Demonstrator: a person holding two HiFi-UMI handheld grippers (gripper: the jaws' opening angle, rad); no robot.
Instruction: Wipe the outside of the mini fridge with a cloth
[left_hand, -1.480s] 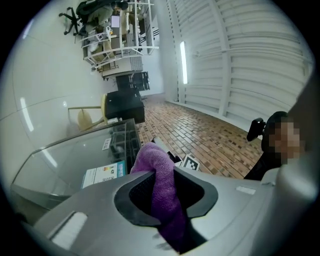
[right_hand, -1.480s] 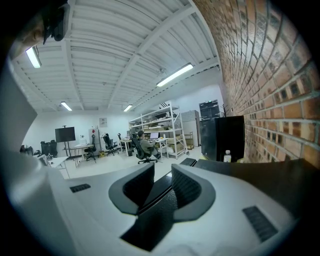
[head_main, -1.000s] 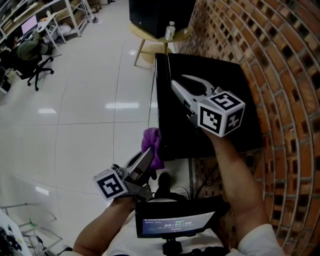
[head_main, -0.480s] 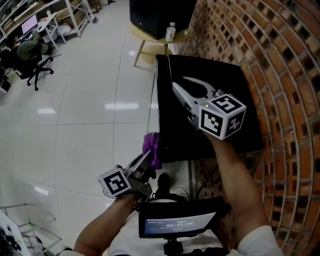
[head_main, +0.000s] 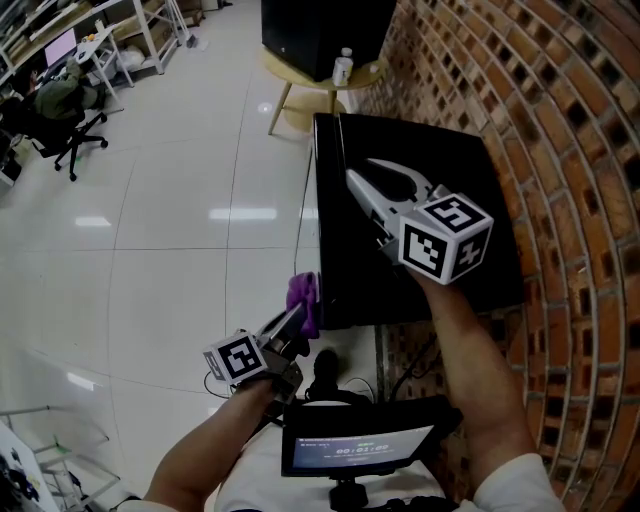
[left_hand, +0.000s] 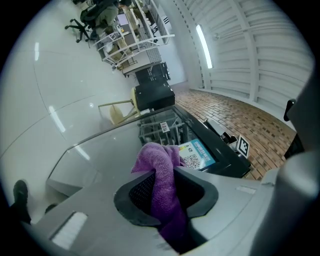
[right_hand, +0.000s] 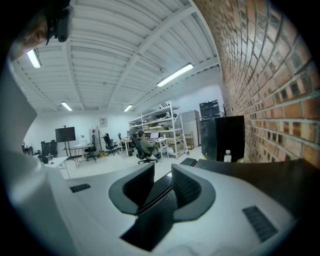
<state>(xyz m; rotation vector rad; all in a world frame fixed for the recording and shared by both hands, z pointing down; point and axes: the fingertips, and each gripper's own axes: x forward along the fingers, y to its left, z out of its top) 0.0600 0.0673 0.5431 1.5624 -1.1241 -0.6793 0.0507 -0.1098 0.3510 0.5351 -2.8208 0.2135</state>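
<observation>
Wiping the front face is the step in hand, as I read it: left claw (head_main: 297, 325) is pinching the purple cloth (left_hand: 159, 165), with a wad sticking out past the tips and sitting against the glass door (left_hand: 100, 155) of the mini fridge (head_main: 350, 270), just below its top front edge. The fridge stands on the floor against the brick wall (head_main: 560, 150). Right claw (right_hand: 162, 180) is over the fridge top, jaws a narrow gap apart with nothing between them; can't tell if it's resting on the top or just above it. Most of the door looks undone. The next move needs the wad kept flat on the glass and run down or across, past the label sticker (left_hand: 197, 152), then the sides and top.
</observation>
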